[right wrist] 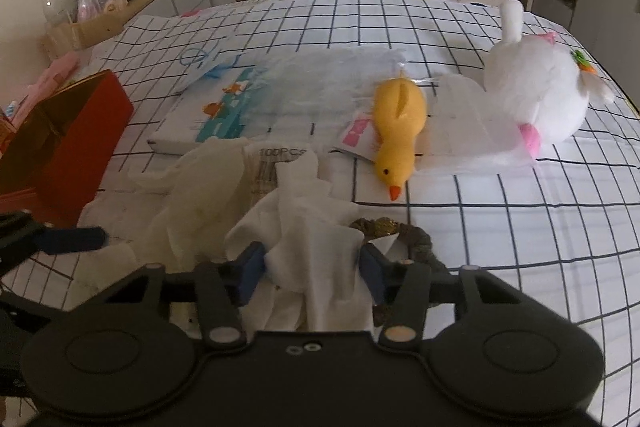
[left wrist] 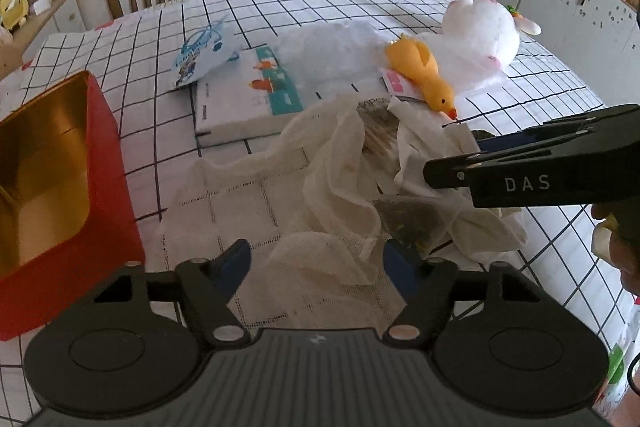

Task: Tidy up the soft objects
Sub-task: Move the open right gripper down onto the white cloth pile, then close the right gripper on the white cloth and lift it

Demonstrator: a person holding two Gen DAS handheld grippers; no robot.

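Low over a grid-checked tablecloth (right wrist: 480, 227), left gripper (left wrist: 316, 259) with fingers apart around a rumpled cream gauze cloth (left wrist: 320, 187), pads not visibly pressing it. Just beside it, right gripper (right wrist: 312, 267) with blue pads (right wrist: 252, 267) closed in against a bunched white cloth (right wrist: 308, 227). Farther back, a yellow plush duck (right wrist: 396, 131) and a white plush rabbit (right wrist: 536, 95); at left, an open red box (left wrist: 108, 163).

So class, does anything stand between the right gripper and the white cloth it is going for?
Nothing visible does. The white cloth already bunches up between the blue pads of the right gripper.
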